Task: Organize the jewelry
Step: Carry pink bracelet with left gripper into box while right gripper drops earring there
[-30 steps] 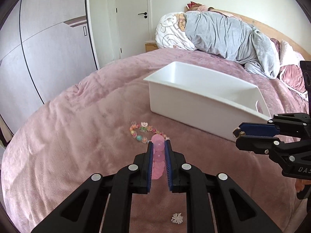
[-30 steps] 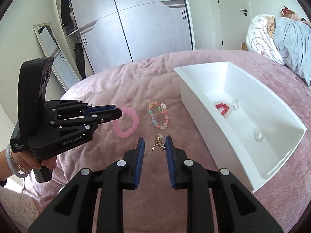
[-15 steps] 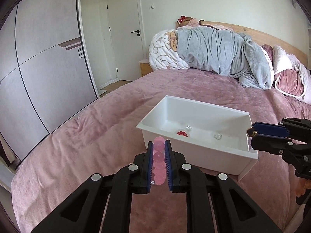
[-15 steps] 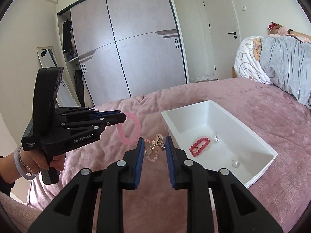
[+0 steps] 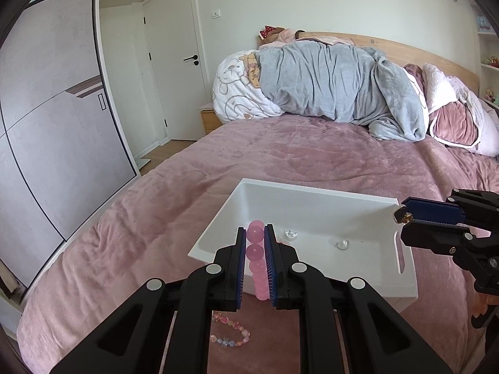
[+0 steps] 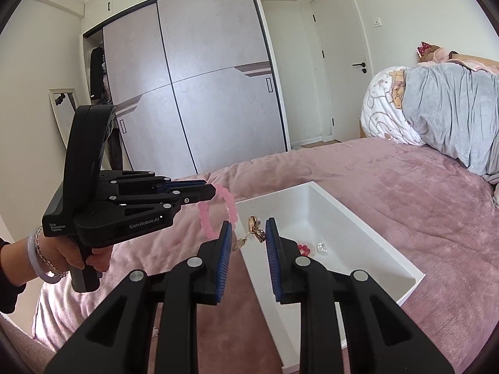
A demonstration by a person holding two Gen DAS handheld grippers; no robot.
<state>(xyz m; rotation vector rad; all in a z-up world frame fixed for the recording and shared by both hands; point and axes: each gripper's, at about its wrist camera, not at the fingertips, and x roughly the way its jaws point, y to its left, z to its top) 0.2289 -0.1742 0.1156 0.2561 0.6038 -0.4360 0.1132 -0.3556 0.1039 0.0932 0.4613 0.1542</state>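
White bin (image 5: 312, 201) sits on the pink bedspread (image 5: 156, 218) near the wardrobe (image 6: 202, 78).

On the side of my left gripper (image 6: 215, 191), seen from my right wrist camera at about nine o'clock, I can read "GenRobot.AI" in pale letters along the lower black body, towards the jaws. Further back on that same body, near my hand (image 6: 67, 254) at eight o'clock, a small label in three short lines reads "Data Acquisition System". From my left wrist camera I can read no text anywhere.
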